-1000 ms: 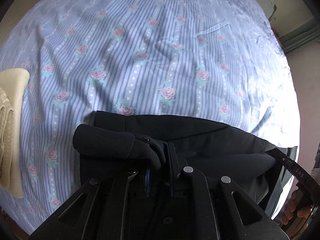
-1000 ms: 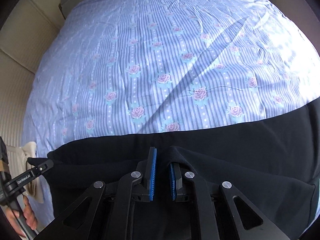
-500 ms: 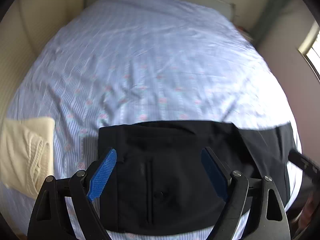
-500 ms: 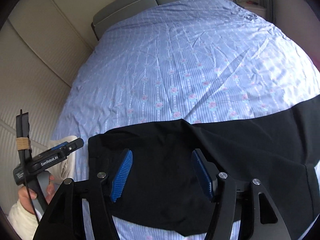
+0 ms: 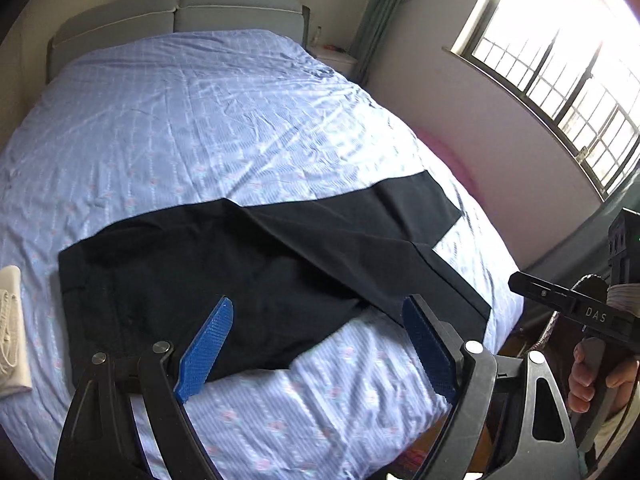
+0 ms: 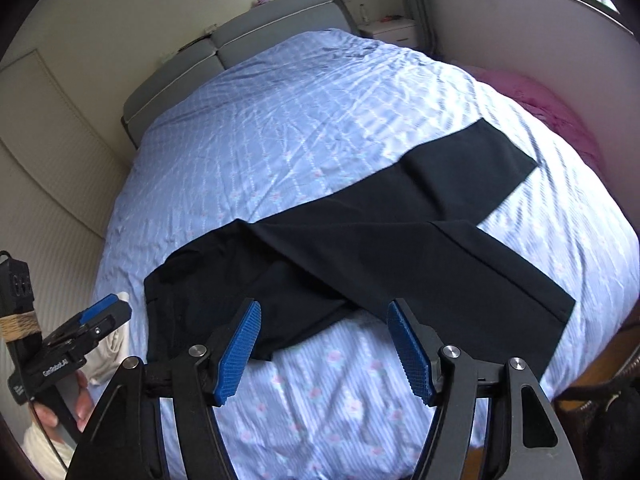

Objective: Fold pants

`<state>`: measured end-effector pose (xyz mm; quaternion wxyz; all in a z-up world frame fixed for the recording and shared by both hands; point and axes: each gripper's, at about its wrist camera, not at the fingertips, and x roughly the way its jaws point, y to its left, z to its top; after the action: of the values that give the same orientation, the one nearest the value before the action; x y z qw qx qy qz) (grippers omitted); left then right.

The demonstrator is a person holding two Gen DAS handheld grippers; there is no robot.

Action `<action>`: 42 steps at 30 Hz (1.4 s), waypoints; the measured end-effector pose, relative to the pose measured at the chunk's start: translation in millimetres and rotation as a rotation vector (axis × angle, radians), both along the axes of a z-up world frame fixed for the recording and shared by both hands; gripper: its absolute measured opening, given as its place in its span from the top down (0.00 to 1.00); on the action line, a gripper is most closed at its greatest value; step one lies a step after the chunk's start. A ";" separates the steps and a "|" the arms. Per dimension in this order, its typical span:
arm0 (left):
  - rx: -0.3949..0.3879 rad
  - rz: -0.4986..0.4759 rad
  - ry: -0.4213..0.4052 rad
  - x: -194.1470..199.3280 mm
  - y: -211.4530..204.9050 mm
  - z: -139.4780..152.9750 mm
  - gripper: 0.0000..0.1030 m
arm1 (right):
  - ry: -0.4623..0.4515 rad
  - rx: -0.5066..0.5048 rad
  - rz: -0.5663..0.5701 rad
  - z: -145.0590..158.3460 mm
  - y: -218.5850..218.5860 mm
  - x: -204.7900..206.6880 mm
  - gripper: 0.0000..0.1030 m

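Observation:
Black pants (image 5: 224, 268) lie across the near part of the bed, waist at the left, two legs spreading to the right. They also show in the right wrist view (image 6: 360, 248). My left gripper (image 5: 316, 340) is open and empty, held above the pants' near edge. My right gripper (image 6: 324, 344) is open and empty too, above the crotch and near leg. The left gripper also shows at the lower left of the right wrist view (image 6: 100, 316), and the right gripper's body at the right of the left wrist view.
The bed has a blue striped floral sheet (image 5: 192, 120) and a grey headboard (image 5: 176, 4). A folded cream garment (image 5: 12, 328) lies at the bed's left edge. A pink blanket (image 6: 540, 100) lies along the far right side, under a window (image 5: 560, 60).
Both grippers let go of the pants, opened wide and pulled back and up from the bed. The pants now lie flat with legs spread.

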<state>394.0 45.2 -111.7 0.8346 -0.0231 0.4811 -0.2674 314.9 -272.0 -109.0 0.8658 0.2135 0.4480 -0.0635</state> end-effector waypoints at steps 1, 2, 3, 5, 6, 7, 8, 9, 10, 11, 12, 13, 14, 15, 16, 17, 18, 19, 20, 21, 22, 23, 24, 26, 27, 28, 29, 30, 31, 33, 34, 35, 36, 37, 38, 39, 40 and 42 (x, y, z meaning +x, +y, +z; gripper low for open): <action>-0.002 0.000 0.016 -5.9 -13.3 -3.3 0.16 | 0.005 0.002 -0.020 -3.2 -11.4 -9.7 0.35; -0.001 0.001 0.032 -11.3 -26.4 -8.3 0.16 | 0.007 0.009 -0.039 -7.8 -25.8 -21.3 0.35; 0.009 0.004 0.049 -16.3 -39.9 -13.5 0.16 | 0.012 0.015 -0.054 -12.5 -37.8 -30.6 0.35; 0.036 0.013 0.081 -28.4 -69.2 -23.6 0.16 | 0.030 0.035 -0.086 -27.2 -67.4 -49.7 0.35; 0.047 0.020 0.095 -33.9 -81.2 -30.5 0.16 | 0.037 0.047 -0.095 -35.5 -81.3 -58.2 0.35; 0.067 0.033 0.111 -39.5 -95.4 -37.7 0.16 | 0.051 0.057 -0.106 -44.9 -96.6 -64.8 0.35; 0.080 0.047 0.130 -43.7 -108.5 -44.6 0.16 | 0.067 0.064 -0.109 -53.9 -110.9 -70.2 0.35; 0.089 0.059 0.149 -47.4 -119.3 -52.5 0.16 | 0.085 0.072 -0.108 -63.4 -125.7 -74.9 0.35; 0.103 0.073 0.174 -51.6 -131.7 -60.7 0.16 | 0.105 0.085 -0.115 -74.0 -141.4 -79.7 0.35; 0.115 0.084 0.192 -55.8 -143.3 -68.2 0.16 | 0.122 0.100 -0.129 -84.2 -154.7 -85.5 0.35; 0.131 0.092 0.202 -58.4 -153.7 -75.9 0.16 | 0.148 0.120 -0.143 -94.7 -168.4 -90.5 0.35; 0.151 0.101 0.210 -60.7 -164.6 -83.2 0.16 | 0.175 0.148 -0.149 -107.0 -182.0 -95.4 0.35; 0.167 0.109 0.218 -62.1 -174.9 -90.6 0.16 | 0.199 0.170 -0.149 -119.0 -193.4 -99.7 0.35; 0.180 0.110 0.227 -62.9 -183.0 -97.0 0.16 | 0.224 0.179 -0.151 -128.4 -200.5 -103.0 0.35; 0.196 0.112 0.235 -63.0 -191.2 -103.5 0.16 | 0.248 0.187 -0.153 -138.8 -208.2 -106.6 0.35; 0.209 0.115 0.240 -62.4 -198.3 -110.0 0.16 | 0.264 0.196 -0.152 -148.8 -214.3 -109.6 0.35; 0.221 0.116 0.245 -61.0 -204.4 -116.8 0.16 | 0.279 0.202 -0.154 -156.9 -218.0 -111.8 0.35; 0.230 0.118 0.254 -58.9 -209.0 -123.3 0.16 | 0.294 0.213 -0.154 -166.5 -221.1 -113.4 0.35; 0.233 0.117 0.268 -56.5 -213.3 -130.5 0.16 | 0.305 0.228 -0.153 -175.1 -222.8 -115.4 0.35; 0.236 0.112 0.288 -52.8 -217.3 -139.6 0.16 | 0.322 0.247 -0.159 -187.2 -224.5 -116.3 0.35; 0.241 0.112 0.301 -50.1 -220.3 -146.9 0.17 | 0.333 0.268 -0.165 -196.7 -225.7 -117.7 0.35; 0.246 0.112 0.318 -46.4 -223.4 -155.6 0.17 | 0.343 0.295 -0.174 -206.4 -225.2 -117.7 0.35; 0.249 0.112 0.333 -43.1 -225.7 -163.3 0.17 | 0.358 0.319 -0.186 -218.3 -224.4 -118.2 0.35; 0.253 0.111 0.364 -36.0 -231.5 -180.6 0.18 | 0.384 0.340 -0.201 -236.8 -221.2 -118.8 0.35; 0.252 0.109 0.374 -33.1 -232.9 -186.7 0.18 | 0.397 0.345 -0.211 -244.7 -219.2 -119.1 0.35; 0.250 0.107 0.384 -29.1 -233.6 -193.6 0.18 | 0.404 0.351 -0.223 -252.4 -217.4 -119.6 0.35; 0.253 0.105 0.396 -24.6 -234.7 -200.3 0.19 | 0.409 0.356 -0.233 -258.8 -215.7 -119.7 0.36; 0.252 0.105 0.407 -19.5 -235.1 -206.7 0.20 | 0.417 0.364 -0.248 -266.2 -214.5 -119.6 0.36; 0.248 0.102 0.413 -15.4 -235.4 -211.5 0.20 | 0.417 0.378 -0.262 -272.0 -214.1 -119.3 0.36; 0.253 0.087 0.419 -5.1 -236.0 -221.6 0.20 | 0.419 0.411 -0.299 -283.7 -214.4 -117.7 0.37; 0.257 0.079 0.422 0.1 -236.3 -226.9 0.20 | 0.419 0.423 -0.319 -288.9 -214.7 -116.4 0.37; 0.260 0.072 0.433 5.3 -236.7 -233.0 0.22 | 0.422 0.426 -0.337 -292.9 -214.2 -115.2 0.38; 0.258 0.065 0.448 9.9 -236.7 -238.1 0.24 | 0.426 0.430 -0.356 -295.6 -213.5 -113.6 0.39; 0.252 0.058 0.470 14.6 -237.3 -244.8 0.28 | 0.425 0.442 -0.377 -297.7 -212.9 -112.6 0.40; 0.246 0.053 0.494 18.2 -238.2 -250.9 0.34 | 0.423 0.454 -0.395 -299.1 -212.1 -112.0 0.43; 0.241 0.048 0.511 20.6 -239.3 -254.9 0.37 | 0.423 0.461 -0.401 -299.4 -211.2 -111.4 0.47; 0.234 0.041 0.518 22.2 -240.8 -255.8 0.46 | 0.421 0.463 -0.399 -297.9 -209.9 -110.0 0.51; 0.215 0.005 0.526 22.7 -246.3 -249.4 0.72 | 0.424 0.450 -0.395 -290.7 -209.0 -108.1 0.71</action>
<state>416.7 -201.0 -361.0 0.6792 -0.0041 0.7068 -0.1977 206.8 -481.0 -399.7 0.6561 0.4634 0.5702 -0.1720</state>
